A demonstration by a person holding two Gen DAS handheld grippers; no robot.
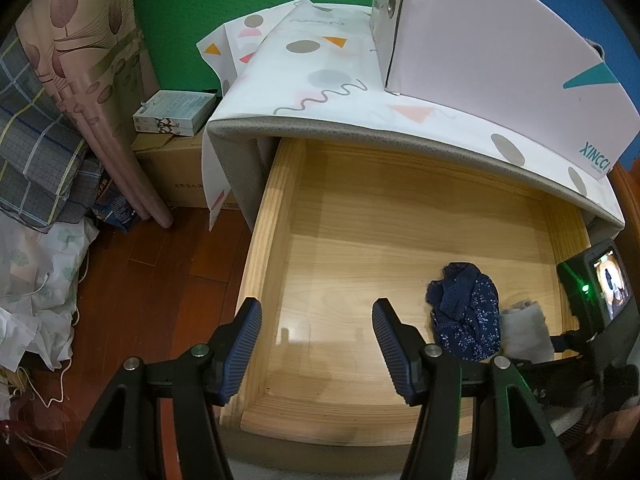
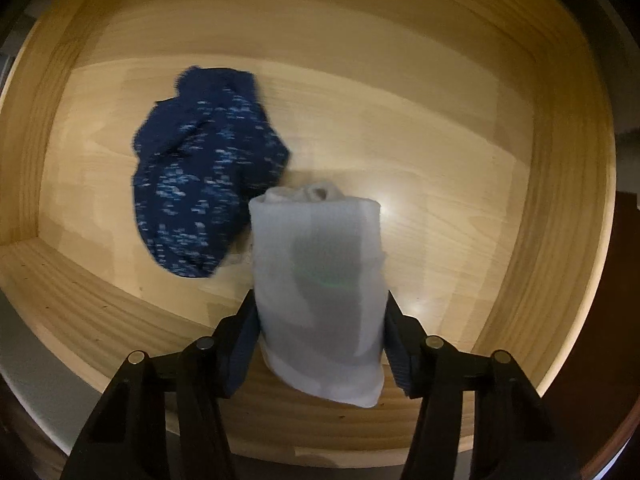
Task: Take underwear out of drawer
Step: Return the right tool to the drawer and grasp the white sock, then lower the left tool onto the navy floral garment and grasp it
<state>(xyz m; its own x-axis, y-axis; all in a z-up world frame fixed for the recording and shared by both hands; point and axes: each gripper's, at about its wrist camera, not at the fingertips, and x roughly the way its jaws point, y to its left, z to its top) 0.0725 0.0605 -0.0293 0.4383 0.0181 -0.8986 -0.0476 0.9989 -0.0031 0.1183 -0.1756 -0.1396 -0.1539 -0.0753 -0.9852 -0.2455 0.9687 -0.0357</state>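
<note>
Left wrist: left gripper (image 1: 318, 344) hangs released, nothing between its jaws, over the pulled-out wooden drawer (image 1: 276, 216). Navy underwear (image 1: 466, 314) lies on the drawer floor beside a white folded piece (image 1: 524, 334).

Right wrist: right gripper (image 2: 320, 338) clenched on the white folded piece (image 2: 320, 280), pads on both sides; navy underwear (image 2: 204, 184) touching it.

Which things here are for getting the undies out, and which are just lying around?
For the job:
- drawer
- white underwear
- blue underwear
- right gripper, around the white pair
- left gripper, open over the drawer's edge

Just lying about:
- pink box
- curtain
- cardboard box
</note>
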